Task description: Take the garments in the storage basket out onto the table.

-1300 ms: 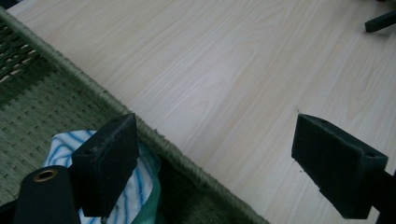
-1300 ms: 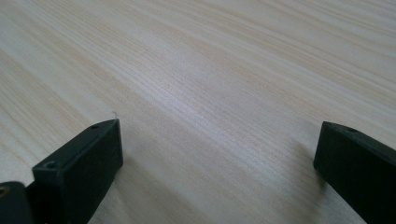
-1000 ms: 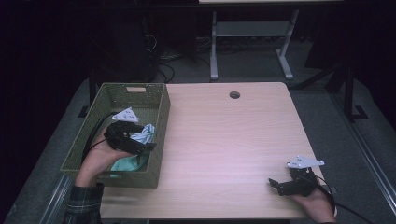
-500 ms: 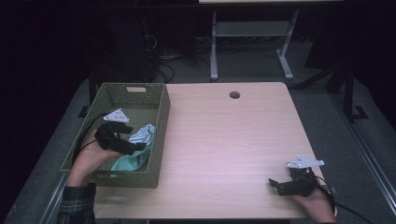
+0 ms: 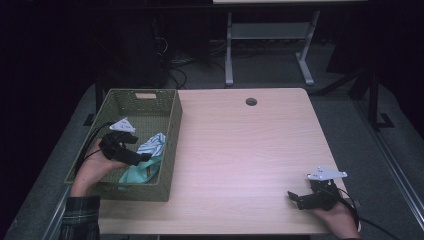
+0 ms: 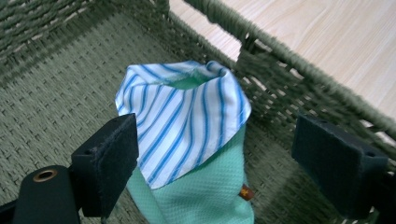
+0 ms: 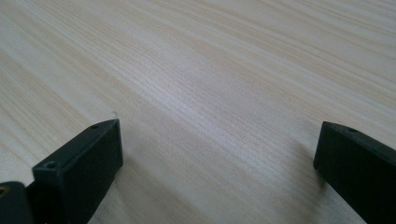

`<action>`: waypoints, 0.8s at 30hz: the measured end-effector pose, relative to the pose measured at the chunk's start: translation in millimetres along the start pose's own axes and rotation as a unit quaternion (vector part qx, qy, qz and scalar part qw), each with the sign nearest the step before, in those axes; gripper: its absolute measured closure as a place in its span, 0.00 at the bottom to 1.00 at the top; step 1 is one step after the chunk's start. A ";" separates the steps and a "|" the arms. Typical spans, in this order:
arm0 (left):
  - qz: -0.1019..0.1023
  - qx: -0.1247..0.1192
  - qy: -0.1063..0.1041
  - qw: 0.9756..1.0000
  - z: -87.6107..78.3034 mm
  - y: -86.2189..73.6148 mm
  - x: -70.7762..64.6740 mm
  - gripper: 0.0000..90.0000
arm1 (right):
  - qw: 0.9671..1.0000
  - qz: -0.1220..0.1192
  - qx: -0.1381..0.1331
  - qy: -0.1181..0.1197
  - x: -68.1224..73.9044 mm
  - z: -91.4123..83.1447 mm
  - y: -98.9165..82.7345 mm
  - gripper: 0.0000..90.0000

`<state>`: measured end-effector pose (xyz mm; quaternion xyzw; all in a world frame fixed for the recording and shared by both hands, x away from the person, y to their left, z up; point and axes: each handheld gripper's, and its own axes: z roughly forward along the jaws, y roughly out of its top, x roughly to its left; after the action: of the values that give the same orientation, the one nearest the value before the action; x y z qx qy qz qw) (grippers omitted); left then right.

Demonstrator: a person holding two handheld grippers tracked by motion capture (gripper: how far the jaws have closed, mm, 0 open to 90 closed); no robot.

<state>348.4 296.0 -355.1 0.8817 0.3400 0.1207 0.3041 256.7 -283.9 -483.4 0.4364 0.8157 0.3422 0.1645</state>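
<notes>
Where it bunches, the cloth (image 6: 187,135) shows blue-striped white over mint.

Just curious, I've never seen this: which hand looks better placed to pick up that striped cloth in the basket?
Left. The left gripper is open inside the basket, straddling the striped cloth. The right gripper is at the table's far corner.

Count on inspection: 1 wooden table (image 5: 240,150), with 1 round hole (image 5: 251,101) near its far edge. 1 green woven basket (image 5: 170,125) at the table's left side. Inside it, 1 bundle of cloth (image 5: 147,160), made up of 1 blue-and-white striped piece (image 6: 182,121) over 1 mint-green piece (image 6: 205,196). 2 grippers: 1 left gripper (image 5: 142,159), 1 right gripper (image 5: 295,197), each with 2 black jaws set apart.
</notes>
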 end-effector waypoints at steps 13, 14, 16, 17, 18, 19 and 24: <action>0.002 0.046 -0.002 0.999 23.1 -9.4 8.8 0.16 | 1.000 0.000 0.000 0.000 0.0 0.0 0.0 0.01; -0.003 0.050 -0.002 0.999 24.5 -10.3 8.9 0.16 | 1.000 0.000 0.000 0.000 0.0 0.0 0.0 0.01; -0.003 0.057 -0.002 0.998 27.4 -12.1 10.3 0.16 | 1.000 0.000 0.000 0.000 0.0 0.0 0.0 0.01; -0.004 0.058 -0.002 0.998 28.6 -13.0 11.0 0.16 | 1.000 0.000 0.000 0.000 0.0 0.0 0.0 0.01; -0.004 0.061 -0.003 0.998 29.3 -13.8 11.7 0.16 | 1.000 0.000 0.000 0.000 0.0 0.0 0.0 0.01; -0.004 0.062 -0.004 0.998 30.4 -14.6 12.5 0.16 | 1.000 0.000 0.000 0.000 0.0 0.0 0.0 0.01; -0.009 0.072 -0.006 0.997 34.2 -17.6 14.3 0.15 | 1.000 0.000 0.000 0.000 0.0 0.0 0.0 0.01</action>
<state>364.1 300.4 -392.8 0.8990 0.3536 0.0878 0.2430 256.8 -283.9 -483.3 0.4364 0.8157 0.3422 0.1645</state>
